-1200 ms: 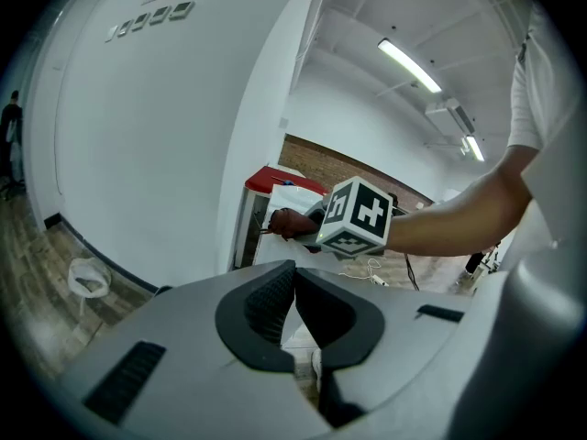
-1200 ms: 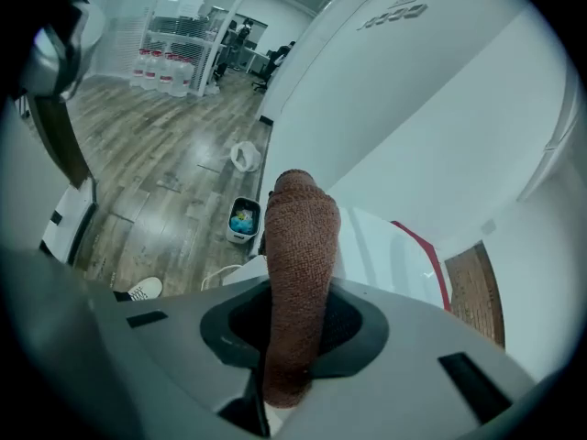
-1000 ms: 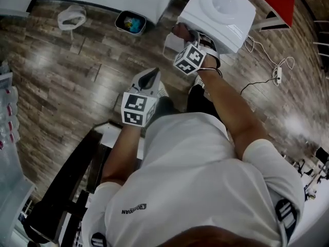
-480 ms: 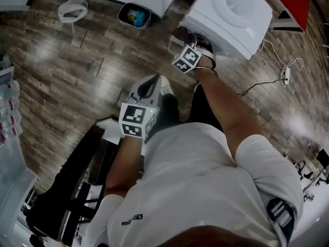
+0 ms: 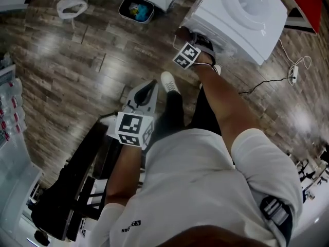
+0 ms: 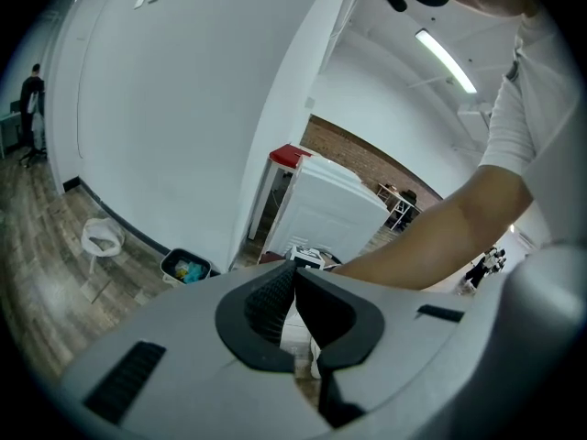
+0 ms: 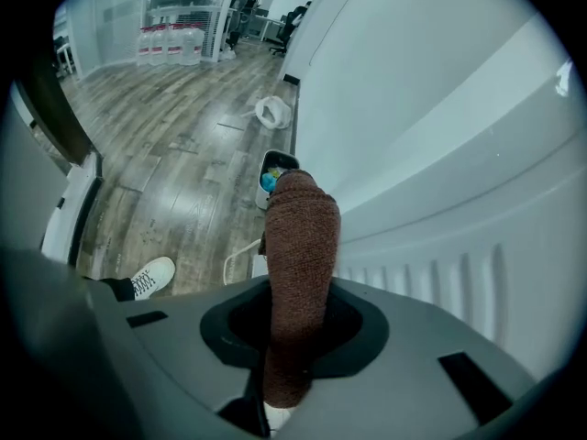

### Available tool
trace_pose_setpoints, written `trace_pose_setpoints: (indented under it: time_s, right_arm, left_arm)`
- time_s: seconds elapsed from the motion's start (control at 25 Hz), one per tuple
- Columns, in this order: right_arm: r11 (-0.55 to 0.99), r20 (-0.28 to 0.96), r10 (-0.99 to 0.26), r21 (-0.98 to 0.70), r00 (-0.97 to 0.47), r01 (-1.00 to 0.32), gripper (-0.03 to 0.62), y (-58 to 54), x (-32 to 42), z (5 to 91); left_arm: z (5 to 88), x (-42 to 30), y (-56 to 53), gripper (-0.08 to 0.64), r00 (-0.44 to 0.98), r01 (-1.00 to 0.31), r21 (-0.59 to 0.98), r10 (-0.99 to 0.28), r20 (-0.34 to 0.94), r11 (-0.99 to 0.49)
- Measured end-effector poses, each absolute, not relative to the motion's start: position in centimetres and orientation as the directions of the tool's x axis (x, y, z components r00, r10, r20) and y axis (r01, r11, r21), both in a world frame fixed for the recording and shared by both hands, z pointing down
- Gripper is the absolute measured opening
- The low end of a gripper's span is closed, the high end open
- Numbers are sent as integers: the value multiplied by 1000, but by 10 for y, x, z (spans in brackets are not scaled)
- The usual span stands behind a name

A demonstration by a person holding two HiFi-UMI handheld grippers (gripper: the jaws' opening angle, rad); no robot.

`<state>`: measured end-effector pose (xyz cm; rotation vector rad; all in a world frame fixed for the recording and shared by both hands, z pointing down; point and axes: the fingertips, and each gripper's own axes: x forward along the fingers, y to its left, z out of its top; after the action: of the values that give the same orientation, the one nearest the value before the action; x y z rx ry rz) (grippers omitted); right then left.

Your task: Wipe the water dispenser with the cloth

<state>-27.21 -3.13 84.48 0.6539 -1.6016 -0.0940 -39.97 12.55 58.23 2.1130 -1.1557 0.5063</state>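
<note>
The white water dispenser (image 5: 241, 17) stands at the top right of the head view, and its ribbed side (image 7: 459, 209) fills the right of the right gripper view. My right gripper (image 5: 181, 35) is shut on a folded brown cloth (image 7: 298, 273) whose end (image 5: 181, 33) is held against the dispenser's side. My left gripper (image 5: 145, 92) hangs lower, over the floor, with its jaws shut and nothing between them (image 6: 293, 296). In the left gripper view the dispenser (image 6: 330, 214) shows beyond the person's right forearm (image 6: 431, 236).
A small bin (image 5: 136, 8) with coloured scraps and a white bag (image 5: 72, 3) sit by the white wall. A power cord (image 5: 280, 71) trails on the wood floor right of the dispenser. A dark table (image 5: 72, 189) and water bottles (image 5: 7, 112) are at the left. The person's white shoe (image 5: 168, 81) is below the dispenser.
The head view has shifted, so the dispenser sits further right. My right gripper stays with the cloth on the dispenser's side. My left gripper has drifted lower in the view.
</note>
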Motion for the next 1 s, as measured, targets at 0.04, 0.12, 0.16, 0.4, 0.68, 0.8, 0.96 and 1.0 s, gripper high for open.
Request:
trace_pose_setpoints:
  time_s: [0.04, 0.12, 0.16, 0.4, 0.68, 0.8, 0.96, 1.0]
  right_arm:
    - [835, 892, -453, 425, 3, -348, 71, -30, -274, 850]
    - [846, 899, -437, 412, 2, -338, 71, -28, -277, 860]
    - [853, 905, -426, 402, 0, -334, 71, -27, -278, 865]
    - [865, 918, -396, 369, -13, -340, 71, -20, -278, 876]
    - [846, 904, -421, 361, -77, -392, 71, -12, -275, 847]
    - [824, 878, -463, 374, -124, -426, 71, -3, -270, 813]
    - [800, 838, -511, 381, -192, -464, 71, 22, -258, 746]
    - [794, 827, -525, 390, -202, -466, 71, 27, -253, 729]
  left_arm:
    - [584, -401, 126, 2, 531, -847, 371, -585, 613, -381]
    - [587, -401, 126, 2, 532, -847, 374, -579, 618, -379]
    - [588, -401, 126, 2, 534, -845, 376, -575, 620, -380]
    - [592, -399, 125, 2, 540, -841, 380, -563, 626, -385]
    - [586, -394, 123, 2, 547, -837, 391, -578, 606, -383]
    - [582, -392, 120, 2, 544, -839, 394, -590, 597, -375]
    - [590, -386, 117, 2, 548, -836, 378, -565, 617, -398]
    - [589, -383, 115, 2, 553, -832, 374, -561, 615, -410]
